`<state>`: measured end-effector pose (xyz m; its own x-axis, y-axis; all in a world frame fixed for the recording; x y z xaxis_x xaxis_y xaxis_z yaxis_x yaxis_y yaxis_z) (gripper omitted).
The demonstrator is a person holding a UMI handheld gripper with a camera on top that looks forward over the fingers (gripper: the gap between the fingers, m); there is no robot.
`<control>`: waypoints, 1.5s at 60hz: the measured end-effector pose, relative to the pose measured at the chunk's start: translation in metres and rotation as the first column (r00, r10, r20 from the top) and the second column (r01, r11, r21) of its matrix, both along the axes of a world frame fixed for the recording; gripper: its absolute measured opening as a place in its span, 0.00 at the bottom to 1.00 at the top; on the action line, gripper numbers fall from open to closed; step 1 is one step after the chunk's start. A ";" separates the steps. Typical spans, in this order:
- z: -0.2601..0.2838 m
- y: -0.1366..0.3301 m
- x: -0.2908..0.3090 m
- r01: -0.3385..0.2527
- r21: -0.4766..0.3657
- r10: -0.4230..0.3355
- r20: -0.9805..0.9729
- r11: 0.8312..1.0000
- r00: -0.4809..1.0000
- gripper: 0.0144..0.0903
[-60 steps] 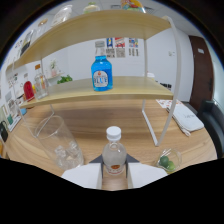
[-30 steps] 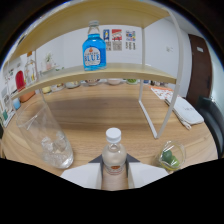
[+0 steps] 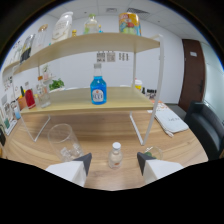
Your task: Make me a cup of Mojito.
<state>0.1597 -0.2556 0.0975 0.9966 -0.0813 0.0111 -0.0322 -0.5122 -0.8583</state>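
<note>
- My gripper [image 3: 114, 162] is open, fingers spread wide apart.
- A small clear bottle [image 3: 115, 156] with a white cap stands upright on the wooden table [image 3: 100, 130] between them, gaps either side.
- Near left stands an empty clear glass [image 3: 64, 142].
- Near right, something green, possibly mint [image 3: 151, 152].
- Farther back, a blue bottle [image 3: 98, 90] stands on a shelf [image 3: 75, 105].

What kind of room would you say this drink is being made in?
Probably an office corner set up as a drinks station: a wooden shelf rack holding bottles, a dark door, and papers pinned on the white wall.
</note>
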 end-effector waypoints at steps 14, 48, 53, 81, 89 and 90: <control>0.079 -0.036 -0.056 -0.022 0.110 0.026 -0.036 0.994 0.999 0.93; 0.137 -0.062 -0.213 -0.117 0.167 0.127 -0.049 0.979 0.991 0.94; 0.178 -0.048 -0.237 -0.126 0.224 0.139 -0.044 0.966 0.989 0.93; 0.316 0.078 -0.311 -0.079 0.390 0.096 -0.025 0.917 0.995 0.94; 0.322 0.117 -0.315 -0.073 0.388 0.086 -0.016 0.919 0.996 0.95; 0.322 0.121 -0.315 -0.074 0.386 0.085 -0.012 0.920 0.996 0.94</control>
